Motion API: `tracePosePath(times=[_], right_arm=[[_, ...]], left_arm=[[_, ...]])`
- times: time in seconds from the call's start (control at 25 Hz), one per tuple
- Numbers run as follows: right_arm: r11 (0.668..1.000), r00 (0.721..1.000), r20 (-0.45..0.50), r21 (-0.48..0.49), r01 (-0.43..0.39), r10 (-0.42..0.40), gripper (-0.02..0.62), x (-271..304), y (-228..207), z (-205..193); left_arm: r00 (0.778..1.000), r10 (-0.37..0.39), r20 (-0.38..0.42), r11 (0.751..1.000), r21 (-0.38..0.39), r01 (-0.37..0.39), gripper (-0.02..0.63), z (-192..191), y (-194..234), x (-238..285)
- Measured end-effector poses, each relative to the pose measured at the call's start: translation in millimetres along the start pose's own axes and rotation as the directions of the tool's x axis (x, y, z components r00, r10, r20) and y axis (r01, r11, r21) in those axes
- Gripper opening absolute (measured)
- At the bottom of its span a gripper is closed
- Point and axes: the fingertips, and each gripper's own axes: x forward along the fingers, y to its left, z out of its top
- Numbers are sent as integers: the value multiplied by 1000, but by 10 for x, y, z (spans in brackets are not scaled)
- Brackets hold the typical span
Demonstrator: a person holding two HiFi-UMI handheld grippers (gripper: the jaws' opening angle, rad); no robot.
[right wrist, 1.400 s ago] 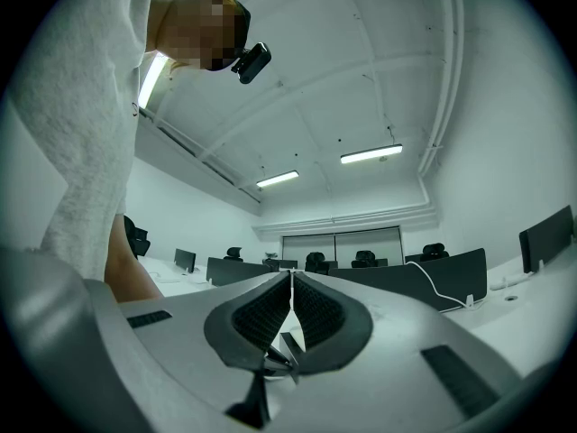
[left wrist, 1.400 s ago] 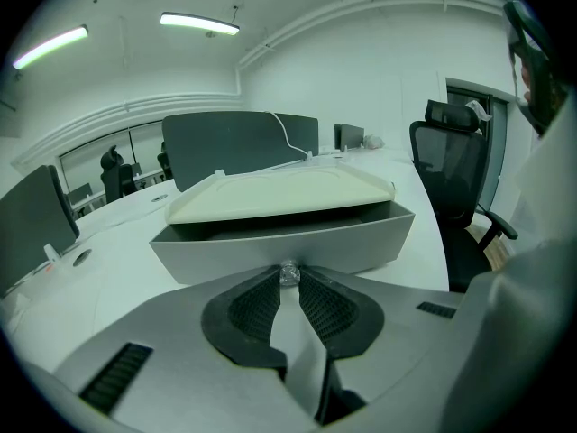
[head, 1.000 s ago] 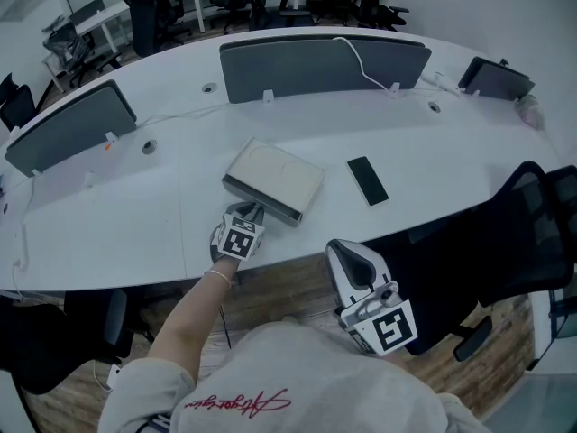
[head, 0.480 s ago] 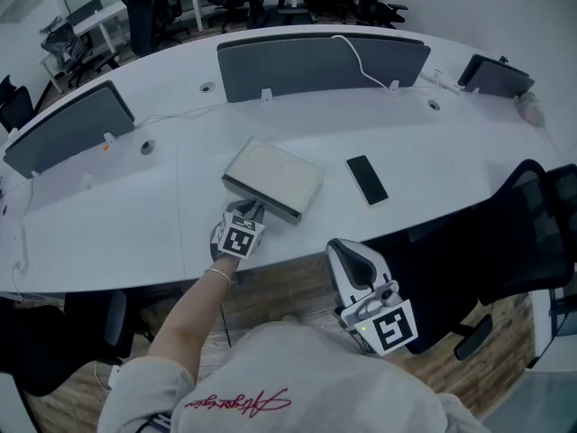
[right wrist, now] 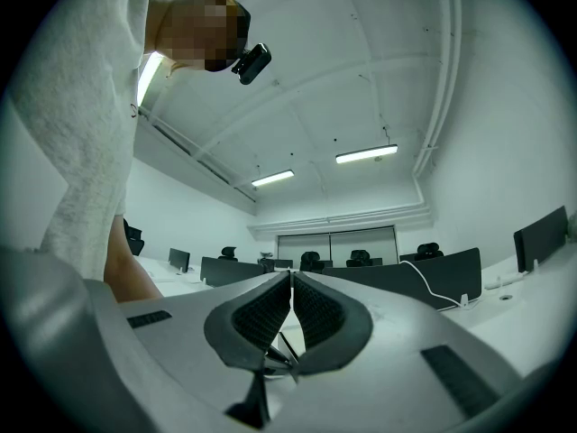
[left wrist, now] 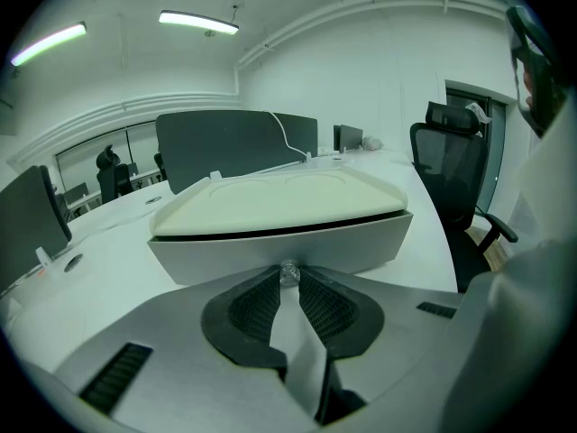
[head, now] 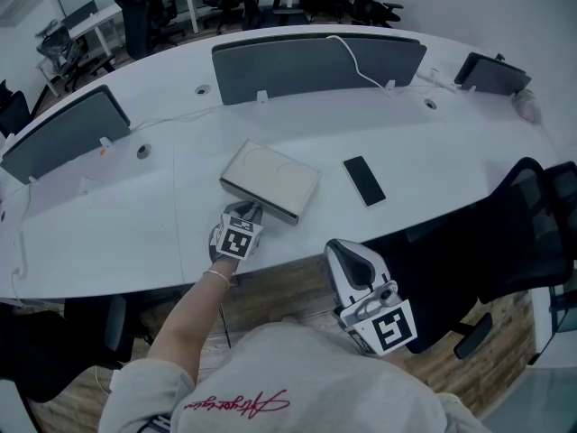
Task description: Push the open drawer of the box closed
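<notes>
A broad, curved white counter carries a flat pale box, set askew near its front edge. A dark phone lies flat to the box's right, near it but not touching. Further back, three grey divider panels stand upright along the counter, and a white cable trails across the middle one down to the surface.

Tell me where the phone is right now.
In the head view the phone lies flat on the white table, right of centre, just to the right of the box, apart from it.
</notes>
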Motion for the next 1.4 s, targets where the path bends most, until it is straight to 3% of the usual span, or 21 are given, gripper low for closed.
tracePosePath(times=[1.2, 1.4], right_arm=[[1000, 1000, -27, 17, 12, -12, 21, -56, -10, -36], [1000, 1000, -10, -10, -3, 3, 21, -58, 19, 6]], left_arm=[[999, -23, -24, 1000, -21, 23, 78, 25, -3, 65], [1000, 26, 10, 1000, -1, -26, 95, 30, 24, 50]])
